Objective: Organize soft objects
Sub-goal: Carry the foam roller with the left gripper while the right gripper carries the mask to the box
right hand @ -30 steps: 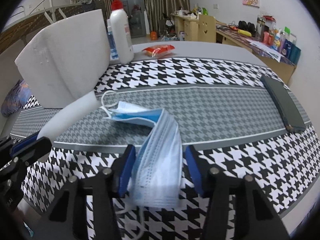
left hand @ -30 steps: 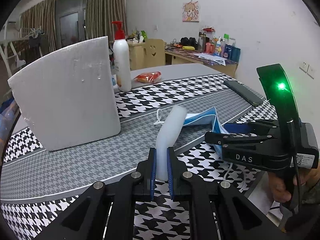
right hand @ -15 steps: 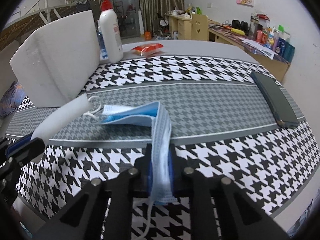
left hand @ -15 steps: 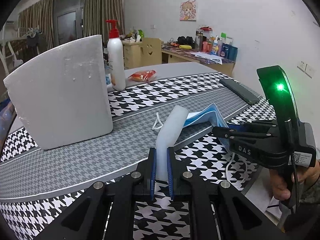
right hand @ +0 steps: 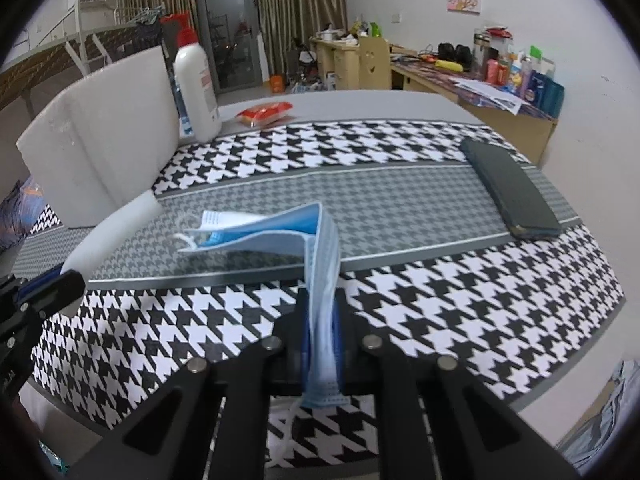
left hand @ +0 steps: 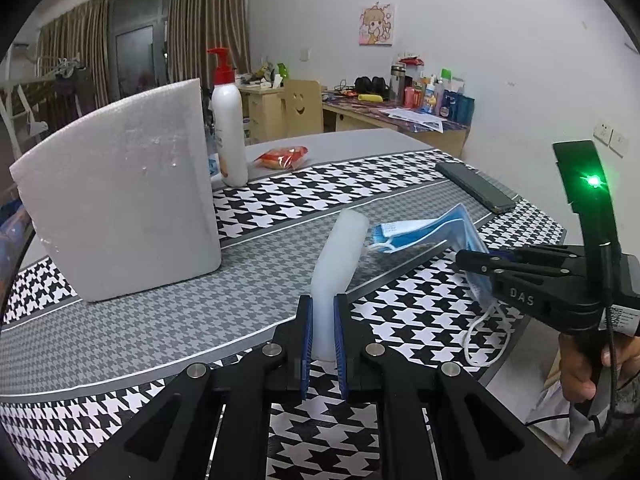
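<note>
Your right gripper (right hand: 322,344) is clamped on the limp blue face mask (right hand: 280,236), whose far half droops over the table (right hand: 400,200); grip the pleated body, not the loops. Your left gripper (left hand: 322,336) pinches the light, squashy foam strip (left hand: 340,248) at its near end.

A pump bottle (right hand: 196,84) is parked on the counter (right hand: 360,104), red snack packet (right hand: 264,114) just beside. A dark phone (right hand: 512,196) is laid flat, well apart.

Both wrist cameras look forward and downward from close above the table's near edge (right hand: 576,380) toward the far wall, sharing the foam block (left hand: 120,196), pump bottle (right hand: 198,80) (apparently lotion) and blue mask (left hand: 432,232).
</note>
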Demonstrator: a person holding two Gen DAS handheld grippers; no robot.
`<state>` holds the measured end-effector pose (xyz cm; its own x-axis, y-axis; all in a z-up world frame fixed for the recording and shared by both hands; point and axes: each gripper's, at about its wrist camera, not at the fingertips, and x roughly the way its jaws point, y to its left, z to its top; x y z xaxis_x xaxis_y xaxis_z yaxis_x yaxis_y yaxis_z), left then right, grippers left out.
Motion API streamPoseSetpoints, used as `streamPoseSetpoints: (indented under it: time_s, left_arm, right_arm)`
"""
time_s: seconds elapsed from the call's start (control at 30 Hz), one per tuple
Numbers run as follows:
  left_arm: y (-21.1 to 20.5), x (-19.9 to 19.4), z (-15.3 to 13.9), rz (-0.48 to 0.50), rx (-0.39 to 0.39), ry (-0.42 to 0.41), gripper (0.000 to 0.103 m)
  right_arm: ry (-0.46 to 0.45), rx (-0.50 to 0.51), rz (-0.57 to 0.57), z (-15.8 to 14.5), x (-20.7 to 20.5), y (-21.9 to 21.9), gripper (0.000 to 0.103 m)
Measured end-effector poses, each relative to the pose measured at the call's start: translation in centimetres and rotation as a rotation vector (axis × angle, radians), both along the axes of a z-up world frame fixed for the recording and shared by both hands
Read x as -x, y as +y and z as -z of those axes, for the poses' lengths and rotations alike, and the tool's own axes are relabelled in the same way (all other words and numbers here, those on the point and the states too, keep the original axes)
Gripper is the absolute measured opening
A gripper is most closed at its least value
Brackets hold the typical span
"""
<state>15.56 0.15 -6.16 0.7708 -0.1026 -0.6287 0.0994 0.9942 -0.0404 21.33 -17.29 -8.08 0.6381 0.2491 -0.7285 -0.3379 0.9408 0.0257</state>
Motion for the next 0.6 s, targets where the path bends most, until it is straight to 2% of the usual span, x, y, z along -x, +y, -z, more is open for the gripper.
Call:
streamPoseSetpoints:
  time_s: [0.6]
  left_arm:
    - [1.4, 3.8, -3.4, -0.038, 0.002, -0.11, 0.011]
  right_arm:
    - [-0.139, -0.08, -0.014, -5.2, 4.4, -0.8, 0.013]
